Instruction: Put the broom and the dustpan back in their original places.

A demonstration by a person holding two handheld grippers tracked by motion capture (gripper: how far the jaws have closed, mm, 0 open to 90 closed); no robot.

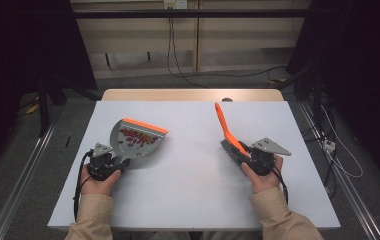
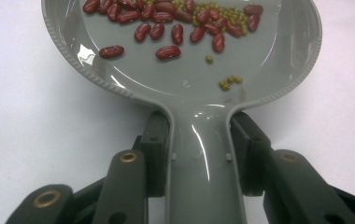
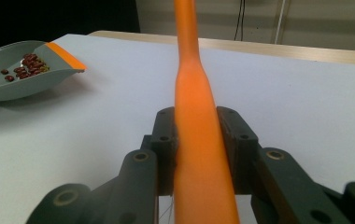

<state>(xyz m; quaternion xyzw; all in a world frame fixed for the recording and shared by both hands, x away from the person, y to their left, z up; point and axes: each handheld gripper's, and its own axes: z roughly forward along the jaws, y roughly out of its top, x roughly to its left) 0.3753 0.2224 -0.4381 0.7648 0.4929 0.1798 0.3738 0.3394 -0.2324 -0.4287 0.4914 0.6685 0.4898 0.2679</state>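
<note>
A grey dustpan (image 1: 135, 138) with an orange front lip lies on the white table (image 1: 193, 150) at the left; it holds several red beans (image 2: 166, 28) and small green ones (image 2: 229, 81). My left gripper (image 1: 109, 162) is shut on the dustpan's handle (image 2: 203, 154), its pads (image 2: 156, 140) pressing both sides. At the right, my right gripper (image 1: 252, 159) is shut on the orange handle of a brush (image 1: 226, 131), whose dark bristle end rests by the jaws. The orange handle (image 3: 195, 116) runs up between the pads (image 3: 234, 140), and the dustpan (image 3: 21, 70) lies far left.
A wooden strip (image 1: 193, 94) edges the table's far side. Cables (image 1: 178, 70) trail on the floor behind, and metal rails (image 1: 23, 180) run beside the table. White tabletop spreads between the two grippers.
</note>
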